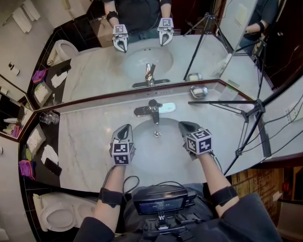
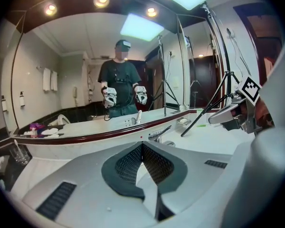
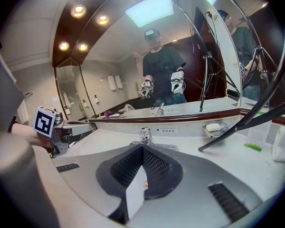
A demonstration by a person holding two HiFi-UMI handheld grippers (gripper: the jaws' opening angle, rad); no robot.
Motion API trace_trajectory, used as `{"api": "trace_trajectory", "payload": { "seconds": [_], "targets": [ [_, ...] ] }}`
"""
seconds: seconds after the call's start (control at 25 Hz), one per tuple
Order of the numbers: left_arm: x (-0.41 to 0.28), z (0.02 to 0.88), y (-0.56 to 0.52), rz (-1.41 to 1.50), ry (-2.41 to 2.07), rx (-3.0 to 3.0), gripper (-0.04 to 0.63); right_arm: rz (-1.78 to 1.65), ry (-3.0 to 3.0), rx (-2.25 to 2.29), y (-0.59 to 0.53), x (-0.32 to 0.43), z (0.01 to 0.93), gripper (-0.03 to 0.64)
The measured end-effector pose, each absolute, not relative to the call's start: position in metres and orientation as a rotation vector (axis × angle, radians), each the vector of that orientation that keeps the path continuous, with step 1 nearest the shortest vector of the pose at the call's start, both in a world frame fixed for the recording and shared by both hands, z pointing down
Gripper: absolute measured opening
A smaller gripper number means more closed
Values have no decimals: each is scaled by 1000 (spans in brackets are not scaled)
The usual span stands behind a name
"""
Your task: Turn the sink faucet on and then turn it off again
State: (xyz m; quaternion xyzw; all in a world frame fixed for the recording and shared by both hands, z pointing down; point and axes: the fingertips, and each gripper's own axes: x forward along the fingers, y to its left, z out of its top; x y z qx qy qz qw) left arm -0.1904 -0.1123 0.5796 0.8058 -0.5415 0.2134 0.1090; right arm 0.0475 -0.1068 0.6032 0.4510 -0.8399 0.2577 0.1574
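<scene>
The chrome faucet [image 1: 153, 110] stands at the back of the white oval basin [image 1: 164, 142] in the marble counter, its lever on top; I see no water running. My left gripper [image 1: 124, 130] hovers over the basin's left rim, short of the faucet, jaws shut and empty. My right gripper [image 1: 185, 127] hovers over the right rim, also shut with nothing between its pads. In the left gripper view the closed jaws [image 2: 142, 147] point at the faucet [image 2: 159, 136]. The right gripper view shows its closed jaws [image 3: 142, 149] just below the faucet [image 3: 145, 135].
A large mirror [image 1: 141, 59] rises right behind the faucet. A soap dish [image 1: 198, 91] sits at the back right, and a black tripod [image 1: 252, 114] stands on the counter's right. A glass [image 1: 49, 118] stands at the far left. A toilet [image 1: 55, 217] is below left.
</scene>
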Motion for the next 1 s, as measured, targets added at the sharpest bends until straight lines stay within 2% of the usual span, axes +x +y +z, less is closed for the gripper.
{"api": "trace_trajectory", "payload": {
  "seconds": [0.28,0.84,1.0],
  "targets": [
    [-163,582,-130,749,-1493,2488,91,754,-2393,1293,-107,50,609,26],
    [-94,615,-178,1154,-1222,2778,181,805,-2348,1328,-113,69,626,26],
    [-73,627,-195,1242,-1147,2820,181,820,-2340,1334,-118,72,630,26]
  ]
}}
